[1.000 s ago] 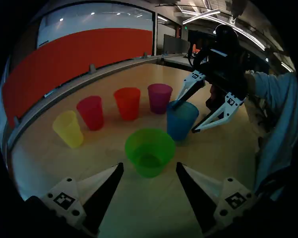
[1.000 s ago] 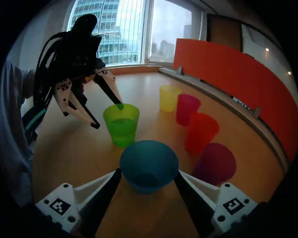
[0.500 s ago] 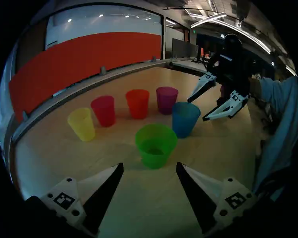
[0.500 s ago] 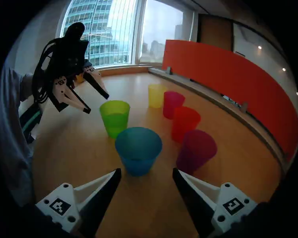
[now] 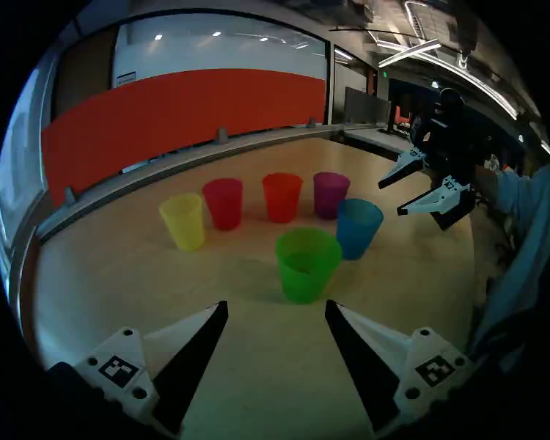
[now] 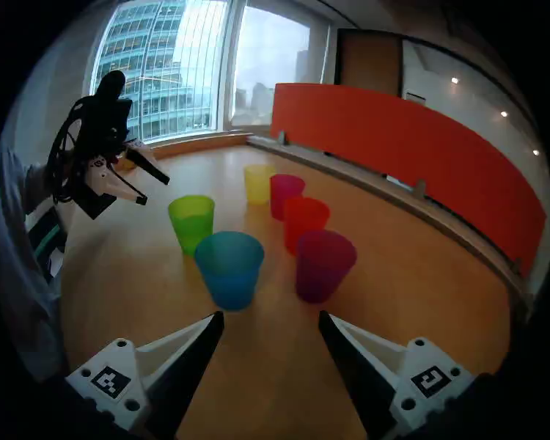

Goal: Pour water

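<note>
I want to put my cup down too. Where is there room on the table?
Bare table lies between the green cup and the left claw, and past the yellow cup ending the row. Crowded among the other cups.

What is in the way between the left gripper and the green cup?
Nothing visible. The green cup stands straight ahead of the open left gripper, with just table between them. The blue cup sits beside it.

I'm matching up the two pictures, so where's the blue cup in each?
Left gripper view: blue cup right of centre, behind the green cup.
Right gripper view: blue cup near centre, the nearest cup, with the green cup behind it to the left.
Shared landmark: the green cup.
</note>
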